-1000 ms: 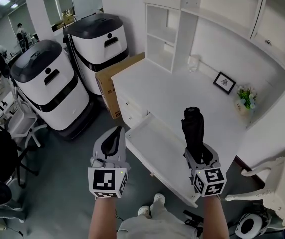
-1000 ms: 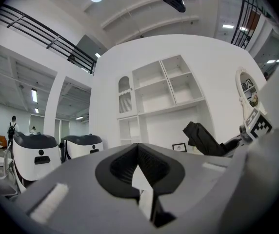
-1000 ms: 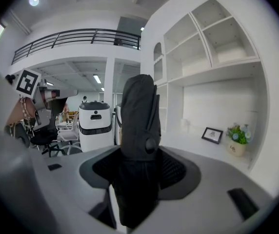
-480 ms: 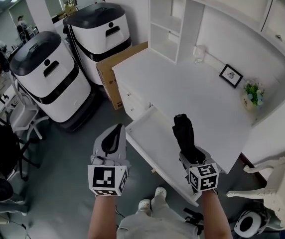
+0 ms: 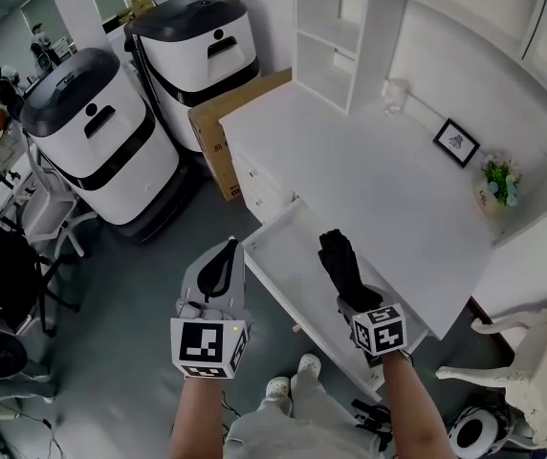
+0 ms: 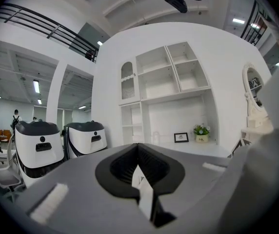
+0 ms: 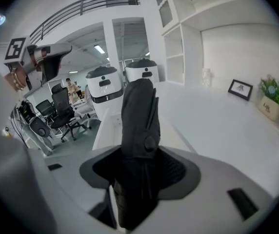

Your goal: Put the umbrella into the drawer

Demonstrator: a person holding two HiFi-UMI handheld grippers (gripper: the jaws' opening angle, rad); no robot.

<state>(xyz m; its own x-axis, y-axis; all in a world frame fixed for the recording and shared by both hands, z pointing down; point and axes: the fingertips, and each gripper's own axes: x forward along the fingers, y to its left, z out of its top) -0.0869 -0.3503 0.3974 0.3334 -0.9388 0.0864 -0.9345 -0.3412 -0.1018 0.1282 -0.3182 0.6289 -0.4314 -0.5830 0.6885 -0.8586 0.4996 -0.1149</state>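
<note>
A black folded umbrella (image 5: 339, 262) sticks out forward from my right gripper (image 5: 354, 298), which is shut on its lower part. It hangs tilted downward over the open white drawer (image 5: 286, 240) under the desk front. In the right gripper view the umbrella (image 7: 139, 115) rises between the dark pads of the right gripper (image 7: 142, 173), and the drawer (image 7: 102, 130) lies beyond it. My left gripper (image 5: 222, 260) hovers left of the drawer's front corner over the grey floor. It holds nothing, and in the left gripper view its jaws meet on the left gripper (image 6: 139, 167).
The white desk top (image 5: 369, 175) carries a framed picture (image 5: 456, 142) and a small potted plant (image 5: 500, 182), with a shelf unit (image 5: 336, 32) behind. Two large white-and-black machines (image 5: 92, 142) and a cardboard box (image 5: 218, 127) stand left. A white chair (image 5: 532, 361) is at lower right.
The right gripper has sunk and tipped forward, bringing the umbrella from upright to slanting over the open drawer. The left gripper has dropped a little.
</note>
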